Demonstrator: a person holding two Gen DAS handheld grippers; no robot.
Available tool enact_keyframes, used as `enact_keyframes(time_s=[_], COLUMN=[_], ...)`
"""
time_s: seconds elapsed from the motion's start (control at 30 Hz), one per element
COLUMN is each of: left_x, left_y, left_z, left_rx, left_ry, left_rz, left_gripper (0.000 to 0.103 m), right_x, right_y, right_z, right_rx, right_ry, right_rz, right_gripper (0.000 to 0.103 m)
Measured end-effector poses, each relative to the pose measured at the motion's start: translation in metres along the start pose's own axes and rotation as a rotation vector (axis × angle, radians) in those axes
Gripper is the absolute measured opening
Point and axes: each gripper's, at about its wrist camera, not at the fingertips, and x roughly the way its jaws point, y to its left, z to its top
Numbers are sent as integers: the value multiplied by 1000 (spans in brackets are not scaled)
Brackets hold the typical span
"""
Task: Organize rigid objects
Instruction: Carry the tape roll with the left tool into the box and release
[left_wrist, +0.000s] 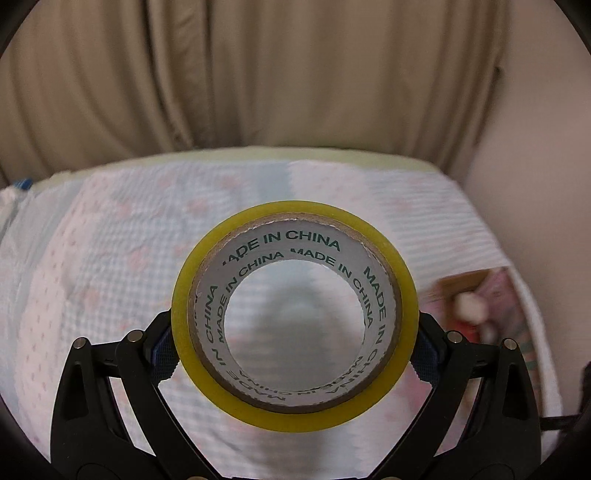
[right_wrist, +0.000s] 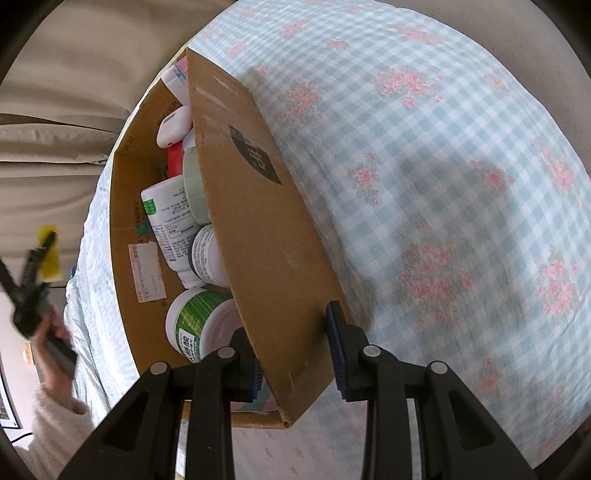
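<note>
My left gripper (left_wrist: 294, 347) is shut on a yellow roll of tape (left_wrist: 295, 413) with a white "MADE IN CHINA" core, held up above the bed; it shows small at the left of the right wrist view (right_wrist: 50, 254). My right gripper (right_wrist: 293, 354) straddles the near wall of a cardboard box (right_wrist: 266, 236), one finger inside and one outside; a gap shows between the outer pad and the wall. The box holds white jars and bottles (right_wrist: 168, 221), a green-labelled tub (right_wrist: 192, 321), a pale green roll (right_wrist: 194, 184) and a white case (right_wrist: 173, 127). The box shows blurred in the left wrist view (left_wrist: 469, 280).
A bed with a blue-checked, pink-flowered sheet (right_wrist: 443, 184) lies under everything. Beige curtains (left_wrist: 258, 74) hang behind it and a plain wall (left_wrist: 535, 184) stands at the right. The person's hand and sleeve (right_wrist: 51, 369) are at the far left.
</note>
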Motion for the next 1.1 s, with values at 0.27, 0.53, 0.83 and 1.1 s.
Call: enact_keyframes(time_s=[0.27,0.53,0.83,1.1], left_x=[-10,17,65,94], left_y=[-112,-184,-221,-222], left_z=[20,4,-34,-57], left_rx=[45,49,62,40], left_ry=[46,122,225,307], left_rz=[-151,-196,-175,-130], left_gripper=[97,97,97,97], right_x=[1,3,5,5], right_y=[1,1,-3,-5], right_z=[4,8,14,17], right_rx=[-27,-36,-35,-40], right_ry=[20,37,52,62], right_rz=[1,9,20,26], right_gripper=[29,29,29,30])
